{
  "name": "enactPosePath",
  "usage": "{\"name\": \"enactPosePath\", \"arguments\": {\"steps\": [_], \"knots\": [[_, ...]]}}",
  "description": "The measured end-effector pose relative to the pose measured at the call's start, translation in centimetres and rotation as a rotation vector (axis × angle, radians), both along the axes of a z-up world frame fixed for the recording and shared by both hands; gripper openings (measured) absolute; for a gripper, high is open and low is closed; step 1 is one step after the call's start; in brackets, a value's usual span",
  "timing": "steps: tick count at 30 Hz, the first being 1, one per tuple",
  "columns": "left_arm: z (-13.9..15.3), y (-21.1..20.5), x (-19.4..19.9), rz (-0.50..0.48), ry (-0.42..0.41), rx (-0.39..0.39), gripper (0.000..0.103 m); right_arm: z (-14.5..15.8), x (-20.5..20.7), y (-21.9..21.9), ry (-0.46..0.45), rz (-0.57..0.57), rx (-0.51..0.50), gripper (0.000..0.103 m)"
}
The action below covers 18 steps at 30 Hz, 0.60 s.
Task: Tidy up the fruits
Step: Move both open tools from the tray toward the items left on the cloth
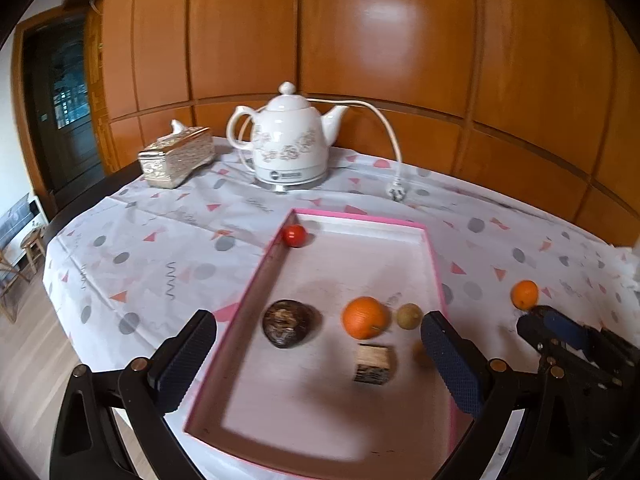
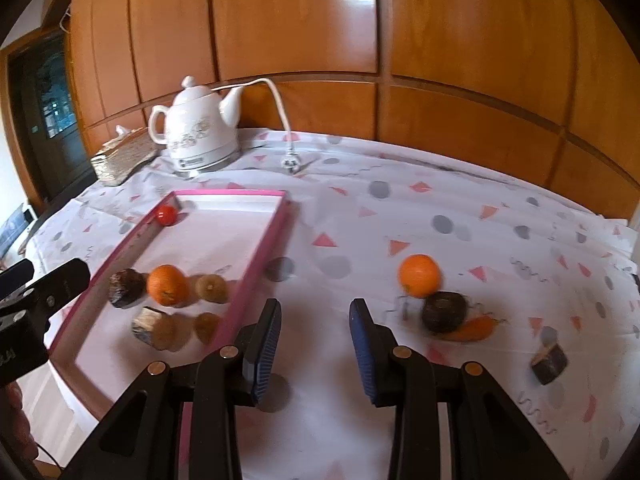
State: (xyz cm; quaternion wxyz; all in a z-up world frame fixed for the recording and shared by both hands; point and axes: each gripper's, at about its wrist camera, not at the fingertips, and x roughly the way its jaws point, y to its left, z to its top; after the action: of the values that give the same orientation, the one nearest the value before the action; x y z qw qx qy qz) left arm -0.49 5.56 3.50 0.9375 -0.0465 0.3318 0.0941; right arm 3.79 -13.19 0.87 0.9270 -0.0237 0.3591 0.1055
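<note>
Left gripper [image 1: 320, 356] hangs over the tray [image 1: 362, 216], jaws wide apart, empty; right gripper [image 2: 316, 350] hovers over the cloth [image 2: 460, 208], jaws apart, empty. In the tray: tomato [image 2: 166, 215], orange [image 2: 167, 285] and several blurred pieces. On the cloth, right of the tray: loose orange [image 2: 419, 275] touching a dark fruit [image 2: 445, 311]; a dark chunk [image 2: 549, 360] apart. Risk, in my judgement: a grab at the loose orange nudges its neighbour, and either rolls towards the table edge.
</note>
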Motion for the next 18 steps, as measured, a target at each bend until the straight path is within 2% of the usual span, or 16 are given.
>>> {"name": "enactPosePath", "arguments": {"steps": [9,18], "knots": [[0.0,-2.6,0.4,-0.091,0.005,0.005,0.103,0.7,-0.8,-2.4,-0.029,-0.094,-0.044,0.036],[0.4,-4.5,0.7,-0.139,0.01,-0.003,0.103,0.5,-1.1,-3.7,-0.033,-0.12,-0.056,0.036]]}}
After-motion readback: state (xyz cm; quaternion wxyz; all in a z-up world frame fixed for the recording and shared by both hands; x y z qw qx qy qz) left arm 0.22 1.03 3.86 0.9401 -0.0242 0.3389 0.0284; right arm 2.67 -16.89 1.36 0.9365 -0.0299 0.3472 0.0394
